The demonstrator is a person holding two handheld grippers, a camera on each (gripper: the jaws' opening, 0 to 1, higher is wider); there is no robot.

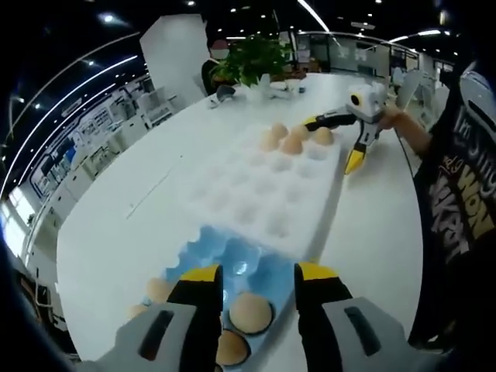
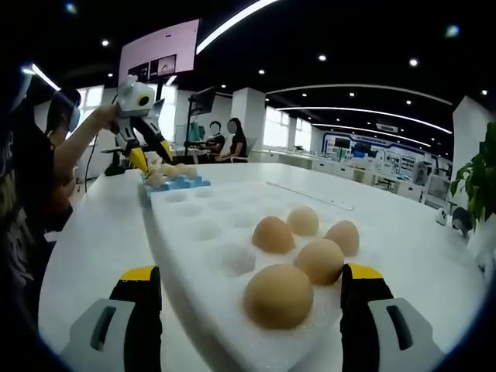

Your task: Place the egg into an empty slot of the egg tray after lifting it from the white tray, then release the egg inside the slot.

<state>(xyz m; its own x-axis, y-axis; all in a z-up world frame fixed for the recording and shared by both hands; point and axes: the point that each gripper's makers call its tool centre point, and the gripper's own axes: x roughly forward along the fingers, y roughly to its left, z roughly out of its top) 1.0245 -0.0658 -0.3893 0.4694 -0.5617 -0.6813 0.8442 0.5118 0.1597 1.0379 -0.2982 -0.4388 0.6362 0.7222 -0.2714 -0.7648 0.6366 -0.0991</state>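
Both hand-held grippers idle, jaws apart, nothing between them.

Left hand-held gripper [image 1: 257, 280] hovers over the blue egg tray [image 1: 232, 267] at one end of the white tray [image 1: 256, 198]. The two trays touch end to end. Blue egg tray holds several eggs; one egg in slot [image 1: 250, 312] sits just ahead of the jaws, and the slots nearest the white tray look empty.

Right hand-held gripper [image 2: 252, 283] straddles the far end of the white tray, one jaw either side of it. Five eggs cluster at that end; nearest egg [image 2: 278, 295] lies between the jaws, not touched by either. The rest of the foam sockets are bare.

Surface [image 1: 155, 178]: big white tabletop with rounded edges, glossy. A potted plant [image 1: 252, 58] stands at its far end with some small items beside it, too small to identify.

Room: open-plan office, dark ceiling with spot lights and curved strip lights [image 2: 232, 19], white pillar [image 1: 174, 54], glass partitions, a wall screen [image 2: 159, 50], people seated [image 2: 225, 139] in the background. The operator's dark printed shirt [image 1: 465, 186] is at the surface edge.
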